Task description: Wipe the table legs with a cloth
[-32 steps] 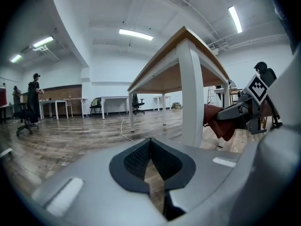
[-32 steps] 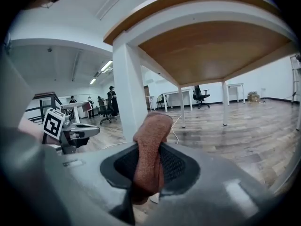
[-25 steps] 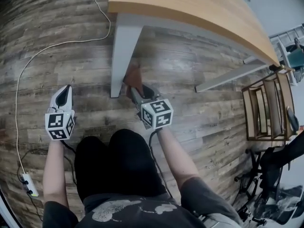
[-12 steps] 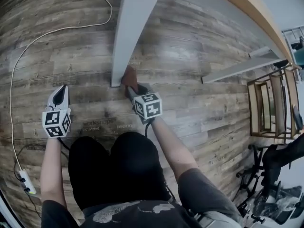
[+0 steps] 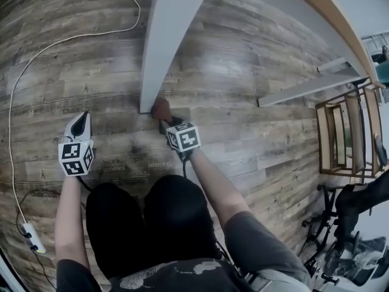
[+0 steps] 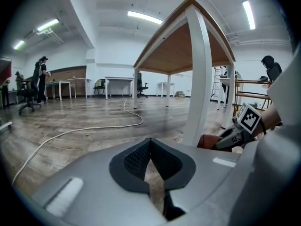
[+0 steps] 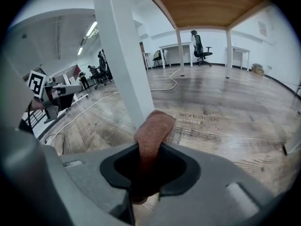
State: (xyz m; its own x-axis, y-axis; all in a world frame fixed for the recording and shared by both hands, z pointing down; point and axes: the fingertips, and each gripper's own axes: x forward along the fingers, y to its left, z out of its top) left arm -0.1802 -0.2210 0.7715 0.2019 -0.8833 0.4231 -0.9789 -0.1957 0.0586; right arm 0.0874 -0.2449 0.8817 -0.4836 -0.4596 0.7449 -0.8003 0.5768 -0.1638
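Observation:
A white table leg [image 5: 159, 47] runs down to the wooden floor and ends near the middle of the head view. My right gripper [image 5: 165, 121] is shut on a reddish-brown cloth [image 5: 161, 109], which touches the foot of that leg. In the right gripper view the cloth [image 7: 151, 138] sticks up between the jaws, just in front of the leg [image 7: 123, 55]. My left gripper [image 5: 79, 124] hovers to the left of the leg, shut and holding nothing. From the left gripper view I see the leg [image 6: 201, 79] and the cloth [image 6: 210, 141] at the right.
A white cable [image 5: 55, 47] loops over the floor at the left, down to a power strip [image 5: 31, 238]. A wooden rack [image 5: 343, 139] stands at the right. A grey crossbar [image 5: 307, 86] and the tabletop edge [image 5: 328, 11] pass above. My knees are below the grippers.
My right gripper has carried the cloth down the leg to its foot near the floor. The head view has dipped lower. My left gripper has barely moved.

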